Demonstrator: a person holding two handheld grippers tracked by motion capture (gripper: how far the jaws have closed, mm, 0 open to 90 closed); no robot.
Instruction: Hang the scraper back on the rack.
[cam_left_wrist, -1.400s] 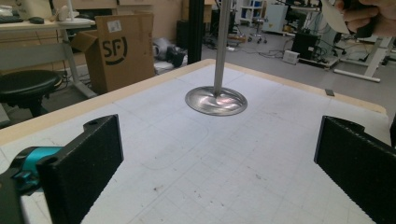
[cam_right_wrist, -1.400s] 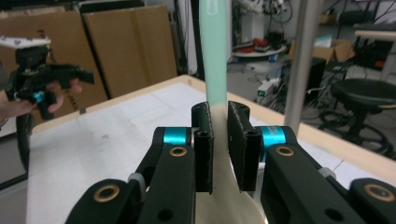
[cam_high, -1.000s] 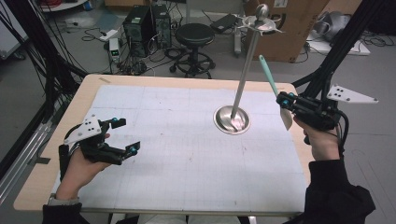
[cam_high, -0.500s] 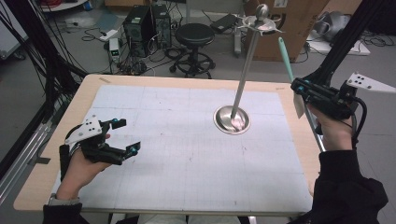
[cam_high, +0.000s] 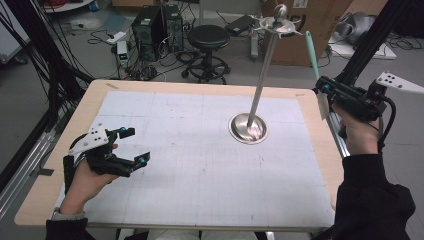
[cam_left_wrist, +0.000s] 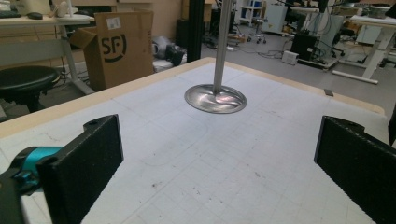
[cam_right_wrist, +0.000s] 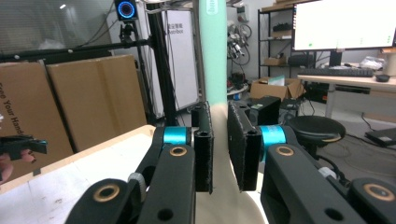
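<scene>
A metal stand rises from a round base (cam_high: 248, 128) right of the table's middle, with small hooks at its top (cam_high: 280, 22). My right gripper (cam_high: 325, 92) hovers at the table's right edge, shut on a utensil. Its mint green handle (cam_high: 312, 52) points up and its cream blade (cam_high: 323, 106) hangs below the jaws. In the right gripper view the handle (cam_right_wrist: 212, 51) climbs from between the shut jaws of that gripper (cam_right_wrist: 219, 140). My left gripper (cam_high: 135, 146) rests open on the white mat (cam_high: 190, 150) at the left, holding nothing. The left gripper view has its jaws wide apart (cam_left_wrist: 219, 165), facing the stand base (cam_left_wrist: 215, 98).
A black stool (cam_high: 207, 37), computer towers (cam_high: 155, 25), a cardboard box (cam_high: 300, 45) and floor cables lie beyond the table's far edge. A black frame post (cam_high: 370, 40) stands close behind the right gripper.
My right gripper has carried the utensil rightward and away from the stand, out over the table's right edge, and the handle now stands more upright. The left gripper has stayed put.
</scene>
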